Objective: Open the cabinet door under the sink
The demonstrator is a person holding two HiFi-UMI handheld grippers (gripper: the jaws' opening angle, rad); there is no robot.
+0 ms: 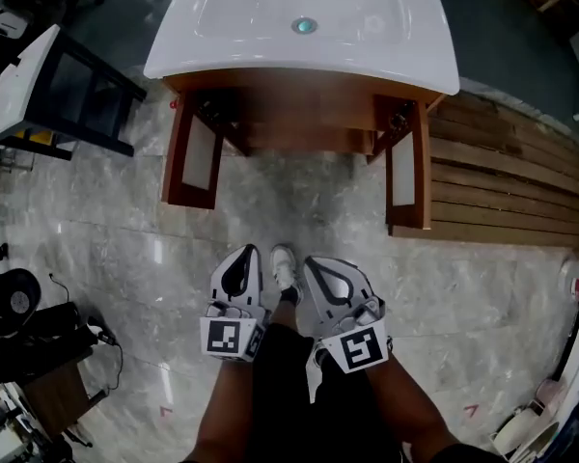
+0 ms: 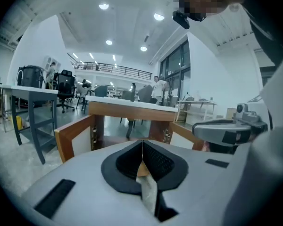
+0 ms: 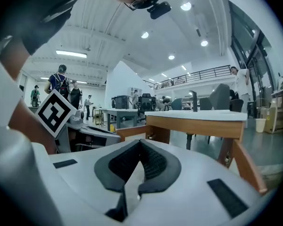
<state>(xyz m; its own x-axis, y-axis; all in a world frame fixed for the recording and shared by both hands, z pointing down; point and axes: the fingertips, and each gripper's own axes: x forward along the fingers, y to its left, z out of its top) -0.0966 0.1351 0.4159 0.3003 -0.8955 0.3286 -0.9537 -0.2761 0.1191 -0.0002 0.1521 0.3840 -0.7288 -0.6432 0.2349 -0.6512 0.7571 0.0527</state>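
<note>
The cabinet doors point(image 1: 193, 162) stand wide open under the sink's point(image 1: 270, 64) front corners, so the left gripper point(image 1: 243, 256) and right gripper point(image 1: 316, 264) hang back, jaws together, empty.

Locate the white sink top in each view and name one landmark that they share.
Head view: the sink top fills the top centre, seen from above.
Left gripper view: the sink top is a thin white slab at the centre, seen edge-on.
Right gripper view: the sink top is a white slab right of centre.
Shared landmark: the wooden rail directly under it.
</note>
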